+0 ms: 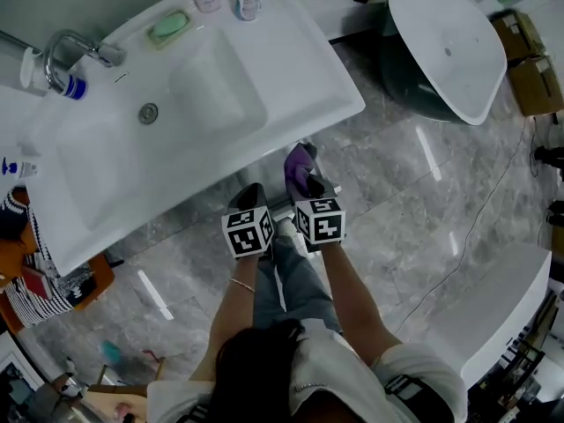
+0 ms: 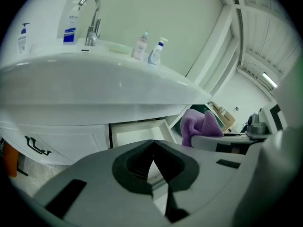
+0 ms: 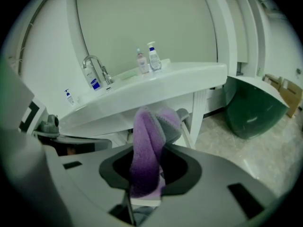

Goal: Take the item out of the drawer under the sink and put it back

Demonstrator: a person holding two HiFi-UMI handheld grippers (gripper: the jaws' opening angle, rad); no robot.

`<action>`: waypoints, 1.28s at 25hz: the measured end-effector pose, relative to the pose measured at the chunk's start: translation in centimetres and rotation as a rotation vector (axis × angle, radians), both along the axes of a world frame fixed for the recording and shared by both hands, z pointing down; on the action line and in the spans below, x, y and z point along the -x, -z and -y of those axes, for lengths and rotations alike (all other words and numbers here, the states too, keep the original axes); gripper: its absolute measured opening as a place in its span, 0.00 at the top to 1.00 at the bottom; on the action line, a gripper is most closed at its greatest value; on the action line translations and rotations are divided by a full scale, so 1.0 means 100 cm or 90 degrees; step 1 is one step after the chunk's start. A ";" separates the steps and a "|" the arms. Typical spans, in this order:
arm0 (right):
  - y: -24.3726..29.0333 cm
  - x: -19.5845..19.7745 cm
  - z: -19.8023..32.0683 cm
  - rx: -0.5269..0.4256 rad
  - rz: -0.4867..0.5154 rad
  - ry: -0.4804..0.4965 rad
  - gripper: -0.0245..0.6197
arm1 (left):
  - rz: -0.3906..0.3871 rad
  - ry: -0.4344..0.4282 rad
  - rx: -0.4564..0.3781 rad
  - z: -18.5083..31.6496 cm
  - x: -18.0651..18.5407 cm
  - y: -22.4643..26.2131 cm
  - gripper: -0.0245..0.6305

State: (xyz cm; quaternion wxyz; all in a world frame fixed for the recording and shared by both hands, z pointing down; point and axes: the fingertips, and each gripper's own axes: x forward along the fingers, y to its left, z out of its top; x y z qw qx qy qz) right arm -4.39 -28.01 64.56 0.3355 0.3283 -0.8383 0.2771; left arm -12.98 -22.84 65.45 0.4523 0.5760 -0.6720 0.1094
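Purple cloth is hanging clenched in right gripper | left gripper is sitting closed, empty | advice: guiding it squarely into open drawer before releasing

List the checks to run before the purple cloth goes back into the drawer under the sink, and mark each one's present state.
1. Grip: right gripper shut on the purple fleece cloth: ok.
2. Access: white drawer under the white sink basin stands open: ok.
3. Spare hand: left gripper shut, nothing between its fingers: ok.
4. Room inside the drawer: cannot tell, only part of it shows.
5. Cloth over the drawer: not ok, it is held beside the drawer.
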 end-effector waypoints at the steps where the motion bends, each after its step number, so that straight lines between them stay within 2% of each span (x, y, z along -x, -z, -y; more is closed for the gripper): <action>1: 0.008 -0.003 0.000 -0.007 0.003 -0.002 0.77 | -0.002 0.000 -0.008 0.001 -0.001 0.007 0.96; 8: 0.065 -0.003 0.000 -0.067 0.059 0.000 0.77 | 0.012 -0.007 -0.055 0.004 -0.005 0.051 0.96; 13: 0.098 -0.002 -0.002 -0.097 0.102 0.003 0.77 | 0.028 -0.046 -0.078 0.003 -0.020 0.078 0.96; 18: 0.120 -0.002 -0.008 -0.102 0.135 0.003 0.77 | 0.032 -0.046 -0.110 0.000 -0.020 0.106 0.96; 27: 0.169 -0.012 -0.014 -0.179 0.164 0.015 0.77 | 0.089 -0.034 -0.192 0.000 -0.014 0.161 0.96; 32: 0.197 -0.011 -0.016 -0.231 0.172 0.028 0.77 | 0.104 -0.052 -0.236 0.000 -0.024 0.187 0.96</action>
